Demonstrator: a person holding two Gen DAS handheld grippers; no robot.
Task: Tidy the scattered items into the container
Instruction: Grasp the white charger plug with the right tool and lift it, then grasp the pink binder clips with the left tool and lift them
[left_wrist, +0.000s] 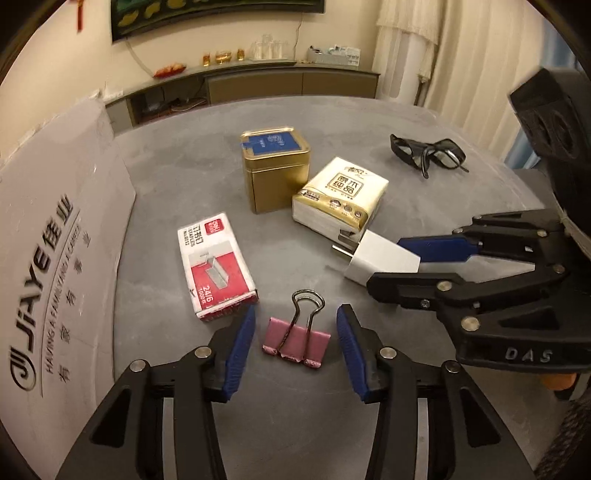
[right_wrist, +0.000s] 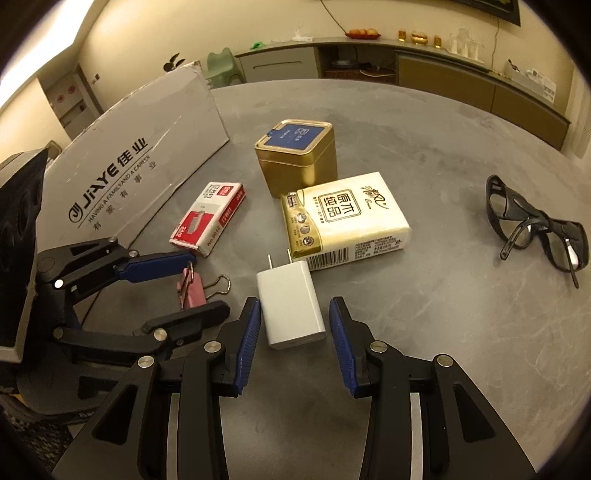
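A pink binder clip (left_wrist: 295, 341) lies on the grey table between the blue pads of my open left gripper (left_wrist: 295, 314), touching neither pad. A white plug charger (right_wrist: 290, 306) lies between the fingers of my open right gripper (right_wrist: 294, 302), its prongs pointing away; the left pad is close against it and a gap shows on the right. In the left wrist view the right gripper (left_wrist: 384, 264) straddles the charger (left_wrist: 384, 258). In the right wrist view the left gripper (right_wrist: 210, 282) brackets the clip (right_wrist: 190, 291). A grey printed cardboard box (left_wrist: 55, 240) (right_wrist: 140, 147) stands at the table's left.
A red staples box (left_wrist: 218, 266), a gold tin (left_wrist: 275, 173) with a blue label and a tissue pack (left_wrist: 341, 192) lie mid-table, just beyond both grippers. Black glasses (right_wrist: 535, 229) sit far right. A sideboard with glassware runs along the back wall.
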